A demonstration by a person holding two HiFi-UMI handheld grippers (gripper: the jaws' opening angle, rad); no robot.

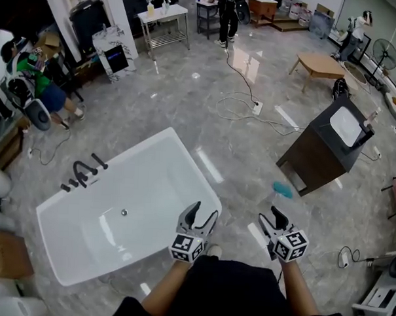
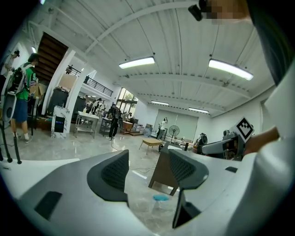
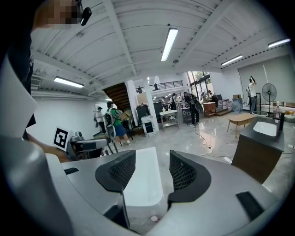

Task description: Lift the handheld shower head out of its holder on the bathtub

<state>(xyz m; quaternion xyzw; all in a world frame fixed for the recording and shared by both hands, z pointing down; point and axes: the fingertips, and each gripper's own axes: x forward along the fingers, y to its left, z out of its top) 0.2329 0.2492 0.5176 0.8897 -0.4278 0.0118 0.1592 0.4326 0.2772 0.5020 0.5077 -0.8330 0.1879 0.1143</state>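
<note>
A white bathtub (image 1: 161, 138) stands on the grey floor at centre left. Black tap fittings (image 1: 85, 172) sit on its far-left rim; they are too small to tell the handheld shower head from the rest. My left gripper (image 1: 205, 211) is open over the tub's near right corner, far from the fittings. My right gripper (image 1: 269, 216) is open over the floor, to the right of the tub. In the left gripper view the left gripper (image 2: 147, 161) frames only floor and a dark cabinet. In the right gripper view the right gripper (image 3: 152, 161) has the tub's end (image 3: 143, 184) between its jaws at a distance.
A dark cabinet with a sink (image 1: 329, 148) stands to the right, with a teal object (image 1: 282, 188) on the floor before it. Cables (image 1: 243, 105) trail across the floor. A person in green (image 1: 37, 81) is at the far left, and a cardboard box (image 1: 7, 254) lies by the tub's near-left end.
</note>
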